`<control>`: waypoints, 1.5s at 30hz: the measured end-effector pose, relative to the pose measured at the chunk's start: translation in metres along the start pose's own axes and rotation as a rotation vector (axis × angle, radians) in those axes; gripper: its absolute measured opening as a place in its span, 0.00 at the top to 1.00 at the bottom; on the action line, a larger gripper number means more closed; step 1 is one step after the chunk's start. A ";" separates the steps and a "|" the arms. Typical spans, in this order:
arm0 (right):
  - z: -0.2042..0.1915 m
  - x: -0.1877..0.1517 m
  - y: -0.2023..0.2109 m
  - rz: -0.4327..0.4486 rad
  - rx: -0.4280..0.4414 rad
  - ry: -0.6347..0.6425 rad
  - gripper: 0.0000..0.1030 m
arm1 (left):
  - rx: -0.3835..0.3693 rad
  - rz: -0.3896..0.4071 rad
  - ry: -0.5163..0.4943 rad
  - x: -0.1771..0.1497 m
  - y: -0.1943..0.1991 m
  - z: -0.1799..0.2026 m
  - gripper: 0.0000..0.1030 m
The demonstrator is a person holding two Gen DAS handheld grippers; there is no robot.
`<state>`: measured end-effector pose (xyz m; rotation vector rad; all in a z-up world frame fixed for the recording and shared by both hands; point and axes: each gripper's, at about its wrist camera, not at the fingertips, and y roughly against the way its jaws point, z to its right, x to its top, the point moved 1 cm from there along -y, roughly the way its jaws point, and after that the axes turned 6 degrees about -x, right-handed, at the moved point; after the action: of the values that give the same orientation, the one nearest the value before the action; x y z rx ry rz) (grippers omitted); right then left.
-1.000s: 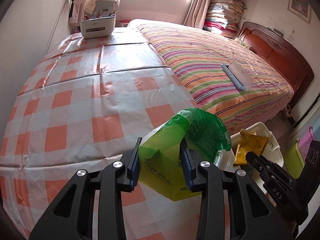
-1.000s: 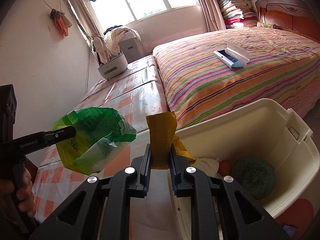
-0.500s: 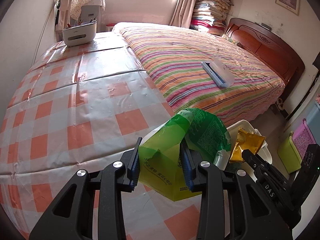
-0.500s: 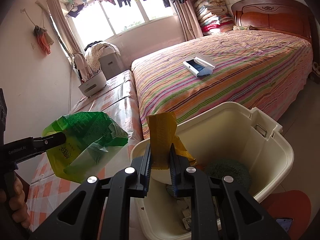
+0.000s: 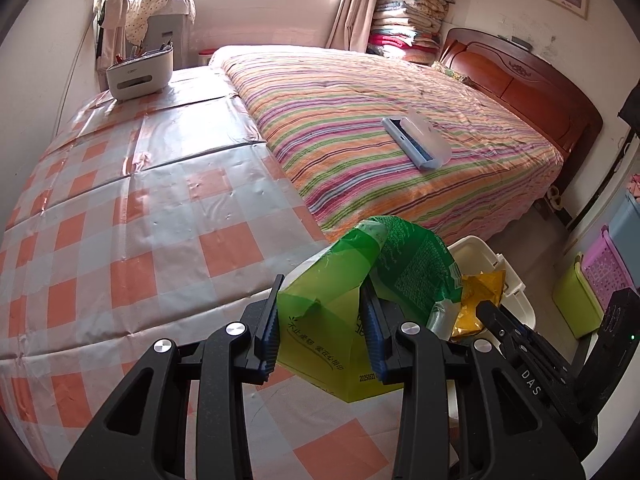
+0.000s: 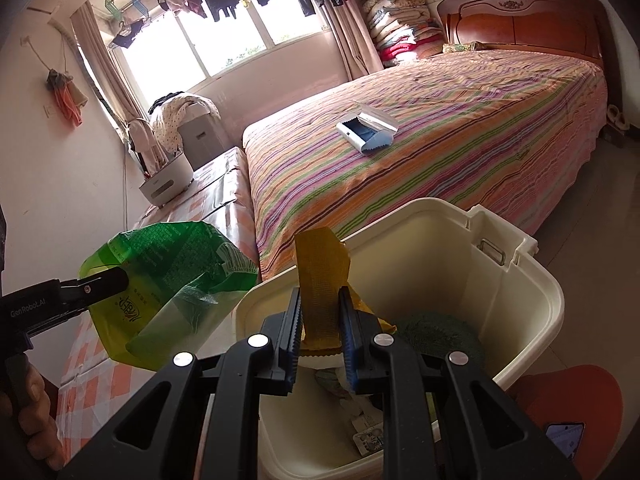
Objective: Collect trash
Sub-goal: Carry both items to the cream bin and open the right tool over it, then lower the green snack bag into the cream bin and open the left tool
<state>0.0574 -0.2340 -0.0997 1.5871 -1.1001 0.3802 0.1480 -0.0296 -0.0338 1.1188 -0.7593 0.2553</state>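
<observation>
My left gripper is shut on a crumpled green plastic wrapper and holds it in the air past the table's corner; the wrapper also shows in the right wrist view. My right gripper is shut on a yellow wrapper and holds it over the open cream trash bin. The bin holds a green round thing and paper scraps. In the left wrist view the yellow wrapper and the bin lie just right of the green one.
A table with an orange-and-white checked cloth stands at the left with a white caddy at its far end. A striped bed with a blue-and-white case lies behind the bin. Coloured baskets stand at the right.
Both grippers have moved right, away from the table toward the bin, still holding their wrappers. The right gripper now hangs over the bin's opening.
</observation>
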 end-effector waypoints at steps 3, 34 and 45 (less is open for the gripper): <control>0.004 0.001 0.001 0.008 0.001 -0.014 0.83 | -0.005 -0.003 -0.005 0.001 -0.003 0.004 0.67; 0.059 0.016 0.056 0.304 0.007 -0.268 0.44 | -0.072 -0.089 -0.125 -0.014 -0.049 0.080 0.67; 0.063 0.016 0.058 0.315 0.013 -0.281 0.43 | -0.096 -0.134 -0.159 -0.023 -0.073 0.102 0.67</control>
<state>0.0005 -0.2944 -0.0747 1.5104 -1.5754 0.3794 0.1280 -0.1474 -0.0787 1.1020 -0.8253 0.0166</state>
